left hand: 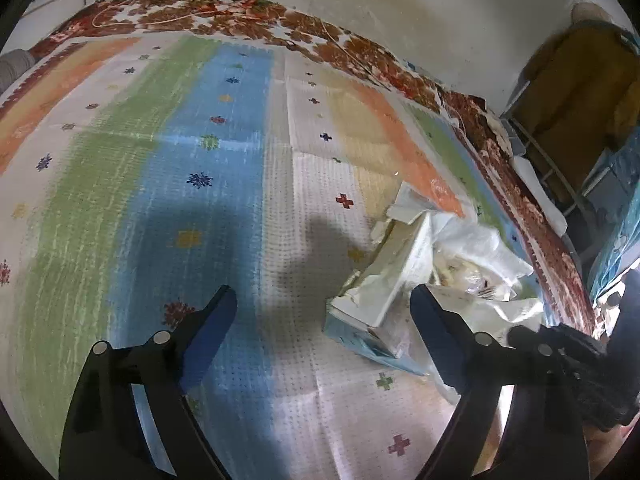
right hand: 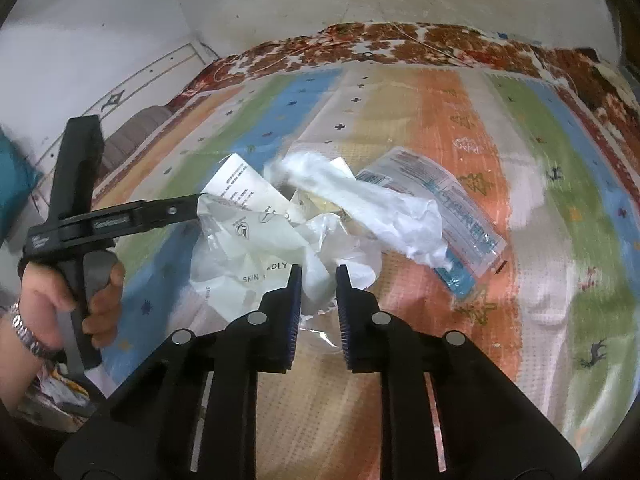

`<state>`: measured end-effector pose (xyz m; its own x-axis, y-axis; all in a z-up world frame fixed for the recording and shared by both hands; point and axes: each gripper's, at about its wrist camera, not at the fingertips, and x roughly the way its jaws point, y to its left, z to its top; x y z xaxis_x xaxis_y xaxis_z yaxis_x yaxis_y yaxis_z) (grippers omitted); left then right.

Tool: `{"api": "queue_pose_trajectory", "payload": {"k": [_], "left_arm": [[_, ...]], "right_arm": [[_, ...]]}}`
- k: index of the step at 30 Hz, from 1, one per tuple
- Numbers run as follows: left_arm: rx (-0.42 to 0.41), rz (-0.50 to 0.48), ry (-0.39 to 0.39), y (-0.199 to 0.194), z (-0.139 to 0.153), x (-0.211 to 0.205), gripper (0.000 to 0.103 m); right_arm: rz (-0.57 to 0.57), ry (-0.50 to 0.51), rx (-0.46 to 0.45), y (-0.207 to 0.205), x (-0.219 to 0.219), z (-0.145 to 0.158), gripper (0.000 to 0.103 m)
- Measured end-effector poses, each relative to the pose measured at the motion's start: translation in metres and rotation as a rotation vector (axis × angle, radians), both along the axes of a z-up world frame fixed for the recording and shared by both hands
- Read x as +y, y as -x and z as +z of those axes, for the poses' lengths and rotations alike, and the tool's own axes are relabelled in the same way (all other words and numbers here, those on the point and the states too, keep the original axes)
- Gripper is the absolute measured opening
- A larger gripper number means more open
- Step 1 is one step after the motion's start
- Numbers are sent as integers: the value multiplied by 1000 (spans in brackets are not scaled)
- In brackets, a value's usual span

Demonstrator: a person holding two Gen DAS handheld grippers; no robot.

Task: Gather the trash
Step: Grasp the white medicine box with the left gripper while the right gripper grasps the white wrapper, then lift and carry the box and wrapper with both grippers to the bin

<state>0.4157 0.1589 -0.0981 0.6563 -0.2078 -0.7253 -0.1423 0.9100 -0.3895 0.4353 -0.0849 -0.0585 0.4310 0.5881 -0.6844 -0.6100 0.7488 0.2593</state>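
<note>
The right gripper point(right hand: 319, 276) is pinching its blue-padded fingers point(right hand: 295, 300) on a fold of the crumpled white plastic wrapper point(right hand: 256, 248), which is lying in the middle of the trash pile on the striped mat point(right hand: 560, 208). The pads are standing narrowly apart with the thin film caught between them.

The left gripper point(left hand: 324, 300) is hanging released, its fingers point(left hand: 208, 320) spread wide and gripping nothing. Its right finger is sitting just beside the torn tissue box point(left hand: 380, 300), at the near edge of the pile; the left finger is over bare mat, well apart from the pile. In the right wrist view this gripper is reaching in from the left, one tip touching the wrapper's left edge, with the person's hand point(right hand: 60, 300) clasping its black handle.

Beyond the wrapper, a white tissue point(right hand: 360, 208) is sprawling across the pile's top. Behind that, a flat clear packet point(right hand: 452, 208) with blue print is lying on the mat's orange stripe. A brown floral blanket point(right hand: 400, 44) is edging the mat's far side.
</note>
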Motion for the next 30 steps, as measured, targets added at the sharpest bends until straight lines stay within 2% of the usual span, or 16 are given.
{"api": "queue_pose_trajectory", "payload": {"k": [1, 4, 7, 12, 13, 14, 18, 24, 30], "left_arm": [[-1, -6, 3, 0, -1, 0, 75], [-2, -15, 22, 0, -3, 1, 65], [-6, -31, 35, 0, -1, -4, 60], [-6, -62, 38, 0, 3, -12, 45], [-2, -72, 31, 0, 4, -15, 35], [1, -82, 19, -1, 6, -18, 33], [-8, -83, -35, 2, 20, -23, 30], [-12, 0, -51, 22, 46, -18, 26], [-19, 24, -150, 52, 77, -24, 25]], "right_arm": [[-2, 3, 0, 1, -2, 0, 14], [-25, -1, 12, 1, -10, 0, 13], [-65, -38, 46, -2, -25, 1, 12], [-108, -64, 75, 0, -45, 3, 12], [-109, -62, 74, 1, -47, 3, 12], [-113, -58, 73, 2, -49, 4, 12], [-131, -54, 71, 5, -57, 9, 12], [-131, -57, 41, 24, -62, 25, 12], [-126, -69, 15, 52, -60, 46, 12]]}}
